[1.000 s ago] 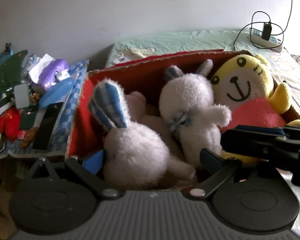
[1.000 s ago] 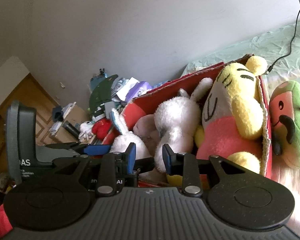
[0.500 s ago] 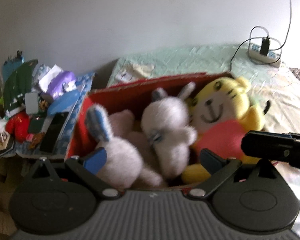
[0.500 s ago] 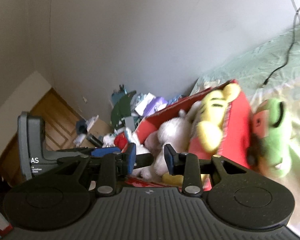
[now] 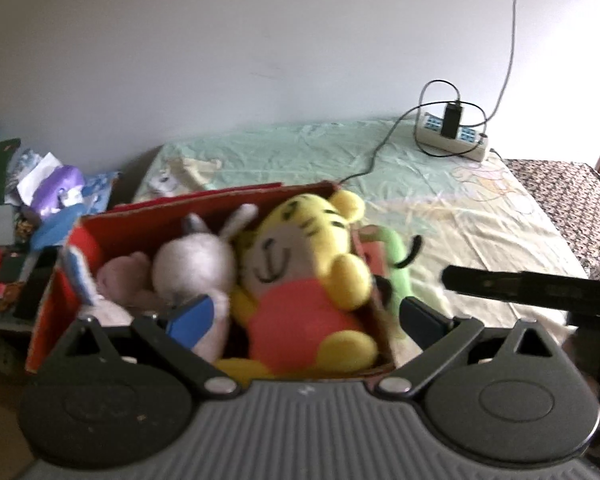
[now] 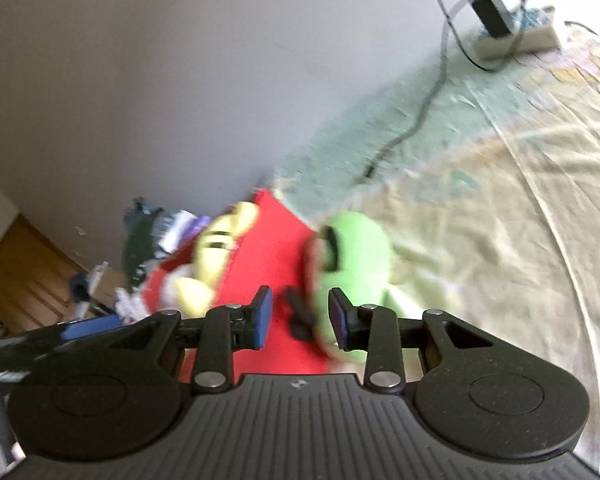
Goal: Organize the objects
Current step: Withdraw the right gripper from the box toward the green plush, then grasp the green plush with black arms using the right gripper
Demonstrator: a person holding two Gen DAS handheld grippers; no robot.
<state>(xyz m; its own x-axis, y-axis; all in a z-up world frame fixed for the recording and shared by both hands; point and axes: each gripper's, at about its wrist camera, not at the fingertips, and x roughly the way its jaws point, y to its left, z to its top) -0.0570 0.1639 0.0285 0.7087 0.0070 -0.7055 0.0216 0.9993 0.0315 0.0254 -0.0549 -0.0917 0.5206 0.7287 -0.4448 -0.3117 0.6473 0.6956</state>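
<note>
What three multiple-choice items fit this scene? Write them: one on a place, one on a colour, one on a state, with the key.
1. Where does the green plush toy lie?
A. inside the red cardboard box
B. on the bed sheet beside the box
C. on the white power strip

2. What colour is the belly of the yellow striped tiger plush?
A. pink-red
B. blue
C. black

3. How does the right gripper stand?
A. fingers open, nothing pinched
B. shut on the tiger
C. shut on the cable

Key: 1 B, it rests on the sheet against the box's outer wall. 2 A, the tiger's torso is pink-red. 3 A, a clear gap shows between its blue fingers, which have just been opening.
</note>
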